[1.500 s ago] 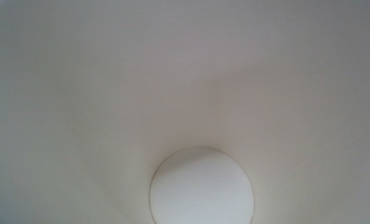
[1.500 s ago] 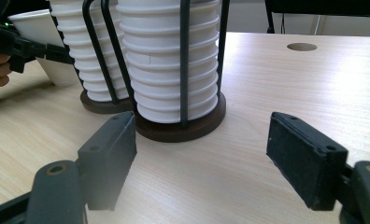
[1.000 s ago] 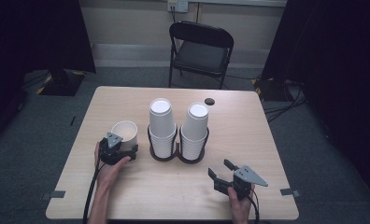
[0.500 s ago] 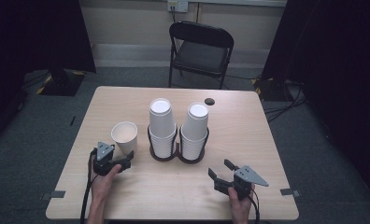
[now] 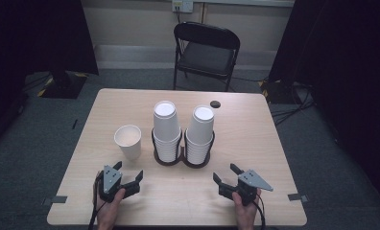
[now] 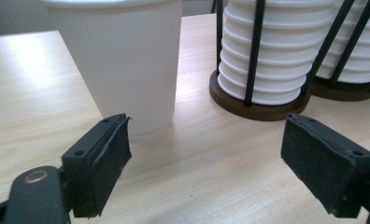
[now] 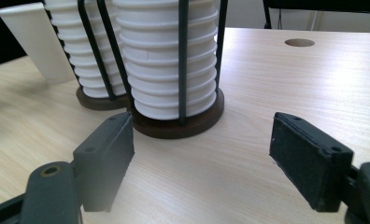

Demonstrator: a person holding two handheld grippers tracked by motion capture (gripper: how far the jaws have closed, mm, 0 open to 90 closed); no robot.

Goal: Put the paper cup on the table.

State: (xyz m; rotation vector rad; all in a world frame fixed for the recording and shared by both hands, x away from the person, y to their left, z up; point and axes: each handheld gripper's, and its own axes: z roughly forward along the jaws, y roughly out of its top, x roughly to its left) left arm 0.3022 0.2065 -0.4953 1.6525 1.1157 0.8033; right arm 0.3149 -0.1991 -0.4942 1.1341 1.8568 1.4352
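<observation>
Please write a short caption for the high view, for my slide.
Two open grippers, left and right, rest before a single cup and two cup stacks on the table.

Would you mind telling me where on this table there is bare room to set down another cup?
The table is bare right of the cup holder, out to the right edge, and behind it, apart from the small hole. The left edge beyond the single cup is free too. The front is crowded around the left gripper and right gripper.
</observation>
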